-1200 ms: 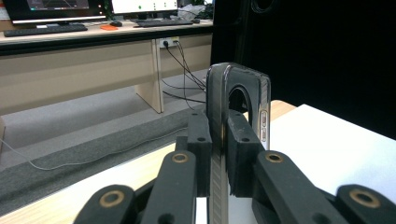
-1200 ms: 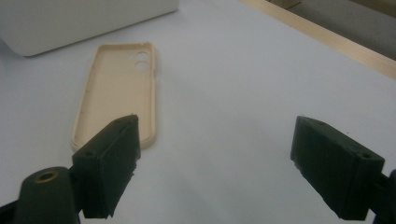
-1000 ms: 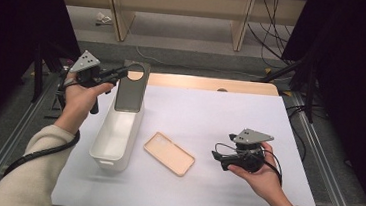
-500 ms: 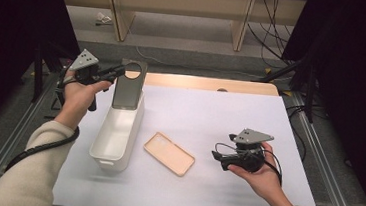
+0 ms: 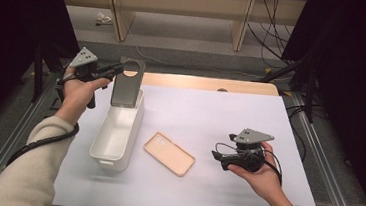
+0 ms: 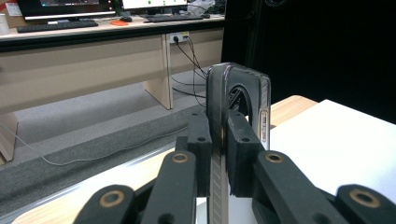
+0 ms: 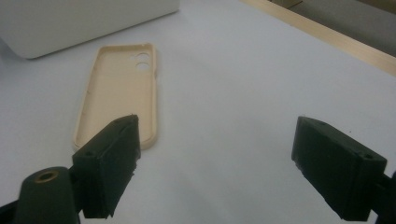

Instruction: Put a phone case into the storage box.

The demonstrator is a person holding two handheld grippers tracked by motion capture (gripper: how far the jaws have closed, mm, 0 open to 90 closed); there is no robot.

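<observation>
A dark grey phone case (image 5: 126,85) with a round camera hole hangs upright over the far end of a white bin (image 5: 108,159). My left gripper (image 5: 118,70) is shut on its top edge. In the left gripper view the case (image 6: 238,100) stands edge-on between the two pads, which press on both its faces, with my left gripper (image 6: 218,140) level. A beige phone case (image 5: 169,153) lies hollow side up on the white table, right of the bin. My right gripper (image 5: 218,156) rests low at the right, open and pointing at the beige case (image 7: 122,88); nothing is between its jaws (image 7: 217,163).
The white table cover (image 5: 210,115) has a wooden strip along its far edge (image 5: 208,83). Metal rails run along both sides. The bin's wall (image 7: 70,18) shows beyond the beige case. Desks with cables stand behind the table.
My left gripper has edged the dark case slightly to the left above the bin's far end. The right gripper has stayed still.
</observation>
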